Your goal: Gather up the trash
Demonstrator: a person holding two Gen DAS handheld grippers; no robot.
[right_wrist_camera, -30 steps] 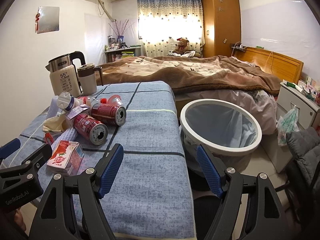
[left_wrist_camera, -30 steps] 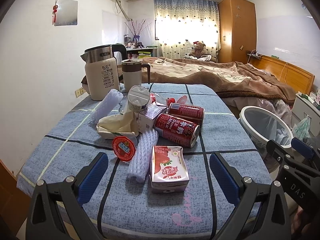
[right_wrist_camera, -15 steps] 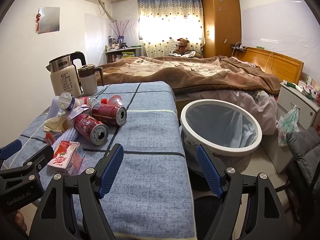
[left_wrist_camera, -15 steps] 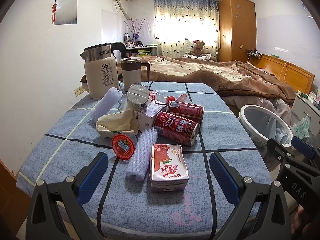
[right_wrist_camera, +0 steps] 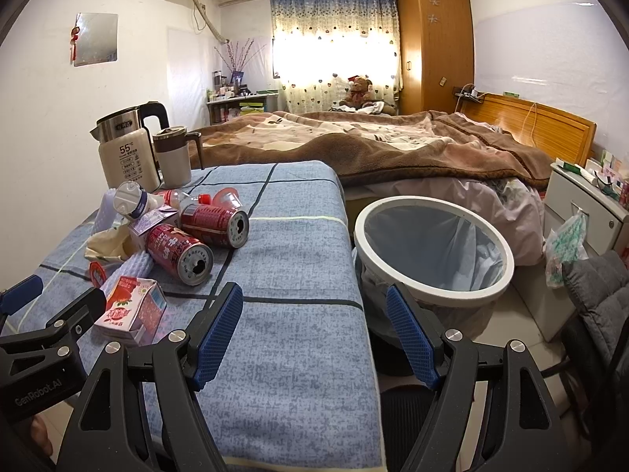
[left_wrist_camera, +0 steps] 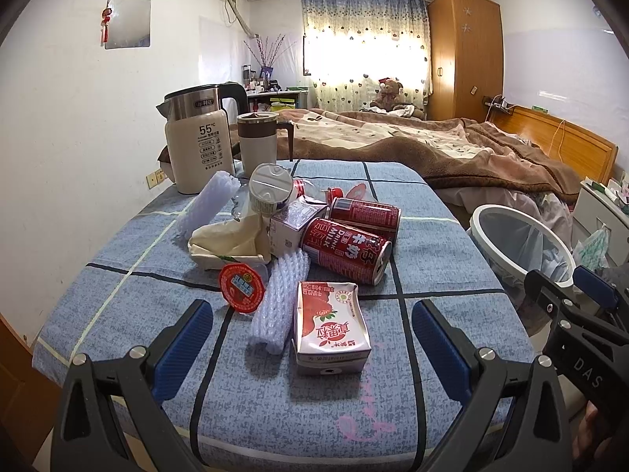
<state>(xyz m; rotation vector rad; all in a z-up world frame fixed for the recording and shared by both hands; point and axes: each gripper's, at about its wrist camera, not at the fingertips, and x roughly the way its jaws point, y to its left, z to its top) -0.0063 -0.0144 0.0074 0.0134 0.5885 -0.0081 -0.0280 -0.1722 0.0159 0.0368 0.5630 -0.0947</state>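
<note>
- Trash lay heaped on the tabletop (left_wrist_camera: 432, 236), which was covered in a blue checked cloth: a juice carton (left_wrist_camera: 332, 324) nearest me, two red milk cans (left_wrist_camera: 346, 251) behind it, a white foam net sleeve (left_wrist_camera: 281, 299) just beside the carton, and a red foil lid (left_wrist_camera: 241, 287).
- I held my left tool (left_wrist_camera: 312, 348) low over the near edge, its jaws wide apart, the carton between them but untouched.
- My right tool (right_wrist_camera: 314, 328) was also spread apart and empty, over the tabletop's right edge.
- The white-rimmed bin (right_wrist_camera: 434, 249), lined with a bag, stood on the floor just beside the tabletop.
- A kettle (left_wrist_camera: 198, 141) and mug (left_wrist_camera: 259, 141) stood at the far corner.
</note>
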